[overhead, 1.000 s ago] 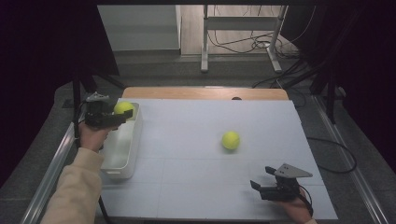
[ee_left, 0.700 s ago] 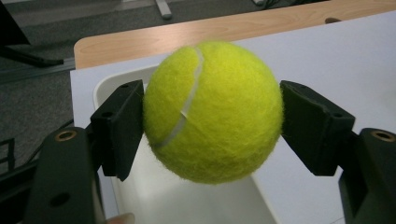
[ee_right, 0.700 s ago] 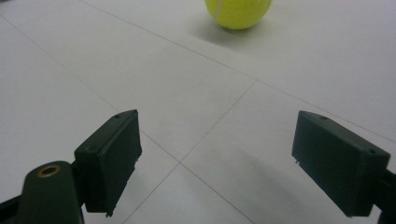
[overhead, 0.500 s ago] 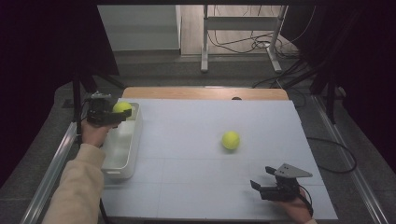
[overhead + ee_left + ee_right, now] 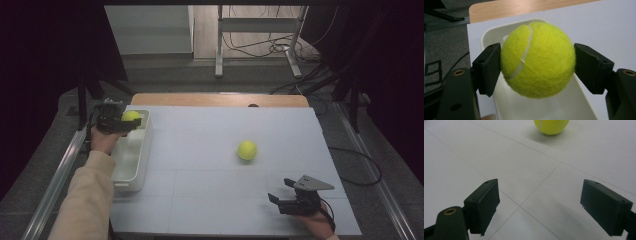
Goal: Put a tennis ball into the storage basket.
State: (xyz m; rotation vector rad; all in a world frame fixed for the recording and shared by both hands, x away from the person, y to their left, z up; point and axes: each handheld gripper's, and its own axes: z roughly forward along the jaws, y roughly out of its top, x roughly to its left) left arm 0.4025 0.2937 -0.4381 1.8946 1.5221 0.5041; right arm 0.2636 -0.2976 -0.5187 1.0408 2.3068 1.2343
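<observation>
Yellow felt tennis ball (image 5: pixel 537 59) sits pinched in the left hand-held gripper (image 5: pixel 116 121), barely shifted since a second ago, above the white plastic bin (image 5: pixel 131 165). Release looks imminent. Right of the bin, the right hand-held gripper (image 5: pixel 295 198) rests spread, facing a second yellow ball (image 5: pixel 247 150).

Tennis ball (image 5: pixel 537 60), centre of the left gripper view: fuzzy yellow felt with a smooth white seam. Jaws beside it: matt black plastic. Bin (image 5: pixel 131 159), left of the high view: smooth, slightly glossy white plastic. Table (image 5: pixel 200 150): matt white surface, with bare wood along its far edge. Sleeve (image 5: pixel 85 205), lower left: soft cream cloth.
</observation>
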